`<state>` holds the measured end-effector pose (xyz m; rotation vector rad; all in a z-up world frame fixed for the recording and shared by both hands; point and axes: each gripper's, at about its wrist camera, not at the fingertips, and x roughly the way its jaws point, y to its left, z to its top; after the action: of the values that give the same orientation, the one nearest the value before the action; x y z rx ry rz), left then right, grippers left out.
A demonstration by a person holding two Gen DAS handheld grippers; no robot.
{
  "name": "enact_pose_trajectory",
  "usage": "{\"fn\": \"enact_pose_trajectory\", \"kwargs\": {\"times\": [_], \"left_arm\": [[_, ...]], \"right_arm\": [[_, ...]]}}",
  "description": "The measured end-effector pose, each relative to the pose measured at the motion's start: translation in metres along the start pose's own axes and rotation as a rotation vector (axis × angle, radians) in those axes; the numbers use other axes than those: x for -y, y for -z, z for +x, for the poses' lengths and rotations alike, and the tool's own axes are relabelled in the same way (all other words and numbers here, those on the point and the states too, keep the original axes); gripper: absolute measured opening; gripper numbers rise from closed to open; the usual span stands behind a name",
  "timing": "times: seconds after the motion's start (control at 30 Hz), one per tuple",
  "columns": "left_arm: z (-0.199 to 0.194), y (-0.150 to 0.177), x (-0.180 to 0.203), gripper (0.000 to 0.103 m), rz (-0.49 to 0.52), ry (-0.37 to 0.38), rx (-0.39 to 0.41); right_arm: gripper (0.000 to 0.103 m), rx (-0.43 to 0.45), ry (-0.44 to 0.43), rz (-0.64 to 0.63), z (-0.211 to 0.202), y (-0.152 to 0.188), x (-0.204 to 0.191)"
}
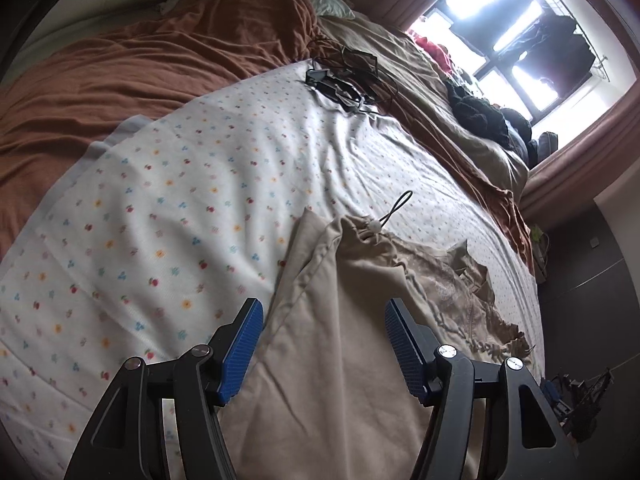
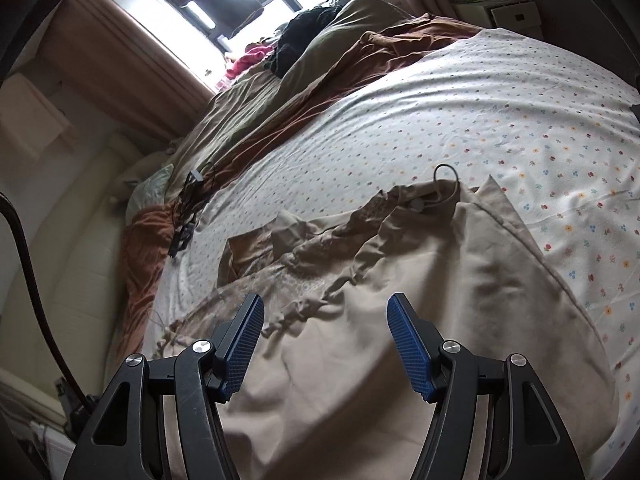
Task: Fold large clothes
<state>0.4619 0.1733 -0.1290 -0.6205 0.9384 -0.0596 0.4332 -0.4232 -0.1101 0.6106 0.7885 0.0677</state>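
Observation:
A large beige garment [image 1: 340,320] with a drawstring and white toggle [image 1: 375,225] lies partly folded on the flowered white sheet [image 1: 180,184]. It also shows in the right wrist view [image 2: 420,280], with its patterned lining [image 2: 304,272] exposed at the left. My left gripper [image 1: 324,312] is open and empty, just above the beige cloth. My right gripper [image 2: 326,312] is open and empty too, above the cloth near the lining's edge.
A brown blanket [image 1: 120,80] is bunched at the far side of the bed. Dark cables and a small device [image 1: 340,84] lie on the sheet. A pile of clothes [image 1: 480,108] sits by the bright window [image 1: 512,20]. A bedside box [image 2: 516,14] stands at the far right.

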Motion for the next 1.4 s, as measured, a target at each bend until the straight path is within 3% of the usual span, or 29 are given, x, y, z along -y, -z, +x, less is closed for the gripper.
{"fn": "enact_pose_trajectory", "kwargs": {"times": [0.17, 0.5, 0.77, 0.87, 0.93, 0.97, 1.0, 1.2, 1.4], "left_arm": [[-0.014, 0.028, -0.033, 0.065, -0.062, -0.009, -0.031], [-0.030, 0.072, -0.079, 0.065, -0.214, 0.050, -0.096], [-0.012, 0.109, -0.085, 0.065, -0.352, 0.196, -0.180], [0.000, 0.113, -0.082, 0.065, -0.385, 0.237, -0.166], [0.003, 0.111, -0.082, 0.057, -0.393, 0.221, -0.136], [0.004, 0.110, -0.083, 0.038, -0.390, 0.185, -0.132], [0.003, 0.109, -0.084, 0.030, -0.385, 0.157, -0.128], [-0.011, 0.110, -0.072, 0.026, -0.257, 0.063, -0.056], [-0.003, 0.108, -0.081, 0.026, -0.289, 0.089, -0.078]], "right_arm": [[0.065, -0.055, -0.003, -0.067, 0.016, 0.018, -0.037], [0.063, -0.151, 0.008, -0.156, 0.049, 0.058, -0.083], [0.063, -0.237, 0.039, -0.176, 0.077, 0.089, -0.091], [0.063, -0.261, 0.063, -0.187, 0.084, 0.099, -0.088], [0.062, -0.276, 0.081, -0.186, 0.088, 0.102, -0.085], [0.061, -0.282, 0.088, -0.186, 0.090, 0.102, -0.084], [0.060, -0.286, 0.093, -0.187, 0.090, 0.102, -0.083], [0.059, -0.279, 0.115, -0.211, 0.098, 0.091, -0.092], [0.059, -0.286, 0.157, -0.277, 0.123, 0.075, -0.114]]}}
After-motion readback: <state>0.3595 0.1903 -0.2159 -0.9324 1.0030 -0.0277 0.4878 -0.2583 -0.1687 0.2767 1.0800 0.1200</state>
